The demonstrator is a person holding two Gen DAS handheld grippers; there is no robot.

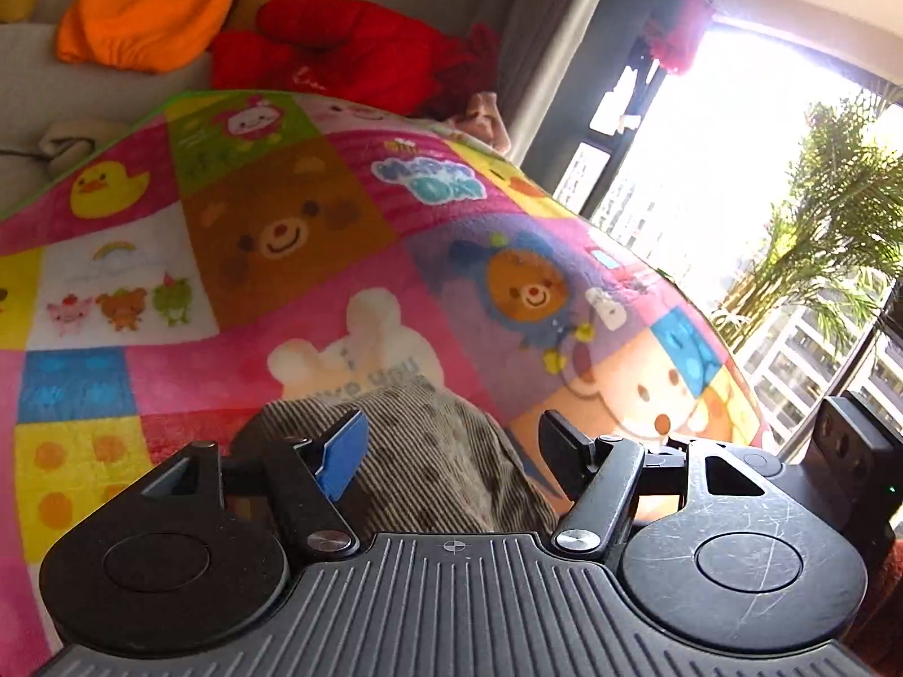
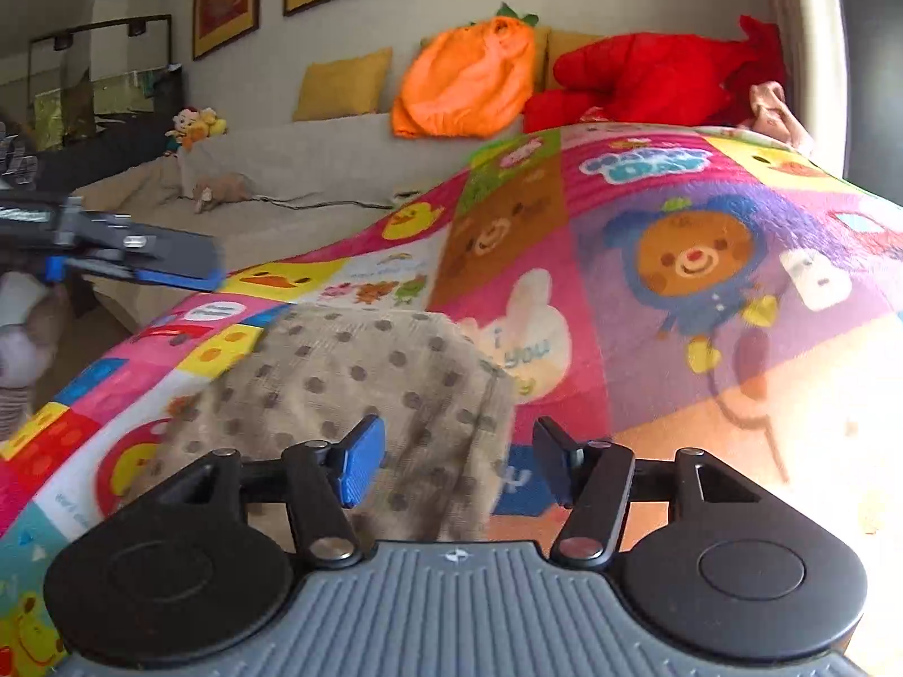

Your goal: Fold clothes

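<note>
Two hand-held grippers over a bright patchwork blanket spread on a bed. The left gripper has its jaws standing wide, nothing pinched; a brown garment lies below and just ahead, showing in the gap between the fingers, pads clear of the cloth. The right gripper is likewise parted, gripping nothing; the same garment sits on the blanket just in front and to its left, its near edge running under the blue left pad.

Garment: taupe-brown fabric with dark polka dots on the side seen by the right camera, fine ribbed stripes on the side seen by the left. Folded into a compact, roughly rectangular bundle.

The left gripper shows in the right view as a blurred dark and blue shape at far left, above the blanket's edge.

Writing: blanket panels read "Happy Day" in blue bubble letters, and "i … you" on a white bunny. Other lettering too blurred.
</note>
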